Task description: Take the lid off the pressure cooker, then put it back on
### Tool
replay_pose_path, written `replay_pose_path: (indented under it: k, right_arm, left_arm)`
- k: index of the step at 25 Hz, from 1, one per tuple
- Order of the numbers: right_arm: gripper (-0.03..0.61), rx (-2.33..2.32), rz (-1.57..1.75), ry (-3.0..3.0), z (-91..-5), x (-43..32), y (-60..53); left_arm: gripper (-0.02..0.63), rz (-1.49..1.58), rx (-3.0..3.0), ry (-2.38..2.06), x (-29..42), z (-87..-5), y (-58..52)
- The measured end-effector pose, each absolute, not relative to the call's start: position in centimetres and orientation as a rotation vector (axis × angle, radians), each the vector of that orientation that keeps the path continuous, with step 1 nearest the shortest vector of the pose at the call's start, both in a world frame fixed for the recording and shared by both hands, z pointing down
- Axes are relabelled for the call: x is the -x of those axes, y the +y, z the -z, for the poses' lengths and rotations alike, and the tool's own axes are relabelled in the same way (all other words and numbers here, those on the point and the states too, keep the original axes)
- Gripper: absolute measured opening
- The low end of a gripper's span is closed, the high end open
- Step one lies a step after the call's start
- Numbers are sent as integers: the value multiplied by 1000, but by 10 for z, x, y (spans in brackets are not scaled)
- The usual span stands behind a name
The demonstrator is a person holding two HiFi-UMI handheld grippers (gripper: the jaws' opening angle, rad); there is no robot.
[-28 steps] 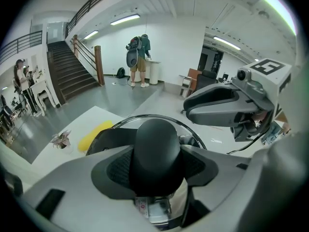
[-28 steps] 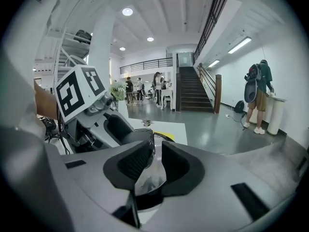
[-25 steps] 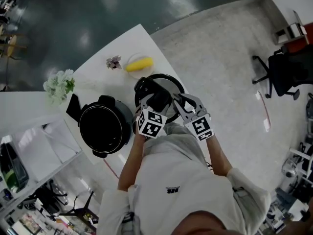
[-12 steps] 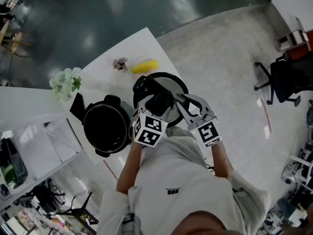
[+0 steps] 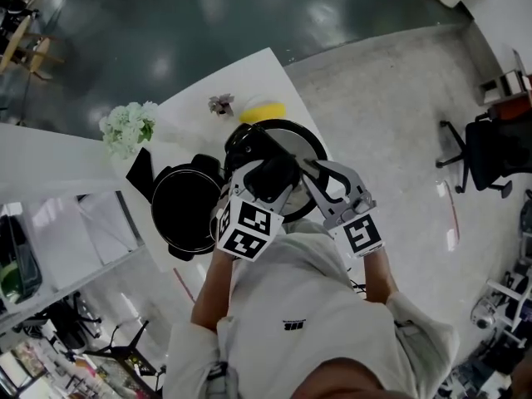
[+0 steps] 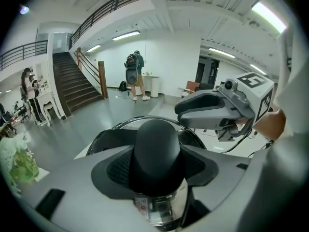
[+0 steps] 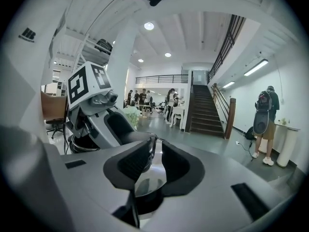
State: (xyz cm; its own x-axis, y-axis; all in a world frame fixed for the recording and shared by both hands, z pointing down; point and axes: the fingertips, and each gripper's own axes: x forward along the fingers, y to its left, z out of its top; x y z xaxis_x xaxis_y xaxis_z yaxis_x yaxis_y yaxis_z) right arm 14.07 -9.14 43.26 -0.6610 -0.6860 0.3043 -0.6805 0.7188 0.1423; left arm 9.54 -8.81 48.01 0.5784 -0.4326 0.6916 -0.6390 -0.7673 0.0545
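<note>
- Left gripper [image 6: 157, 164] is clamped on the lid's black knob [image 6: 157, 144], with both pads pressed against its sides.
- Right gripper [image 7: 154, 162] is closed on the lid [image 5: 293, 144] at its rim, a thin shiny edge pinched between the pads.
- The lid is off the cooker pot [image 5: 184, 214]. It's held in the air to the pot's right in the head view, clear of it.
- The pot sits open on the white table [image 5: 241, 77], near the table's front edge, and its interior looks dark.
- Further back on the table are white flowers [image 5: 129, 127], a small sprig [image 5: 221, 102] and a yellow item [image 5: 262, 110]. I can't tell what the yellow item is.
- The floor [image 5: 391, 98] is light and speckled on the right, and dark and glossy beyond the table.
- A black office chair [image 5: 490, 148] stands well off to the right.
- White shelving [image 5: 66, 239] butts against the table on the left.
- The gripper views show an open hall with a staircase [image 6: 77, 83] and railing, white walls and ceiling strip lights [image 6: 268, 16].
- A person with a backpack [image 6: 134, 75] stands by the far wall.
</note>
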Motion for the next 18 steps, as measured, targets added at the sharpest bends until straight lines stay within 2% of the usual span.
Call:
replay_pose_path:
  k: [18]
  right_arm:
    - [90, -949, 68, -2632, -416, -48, -72]
  left_arm:
    - [287, -1006, -2521, -873, 4, -457, -68]
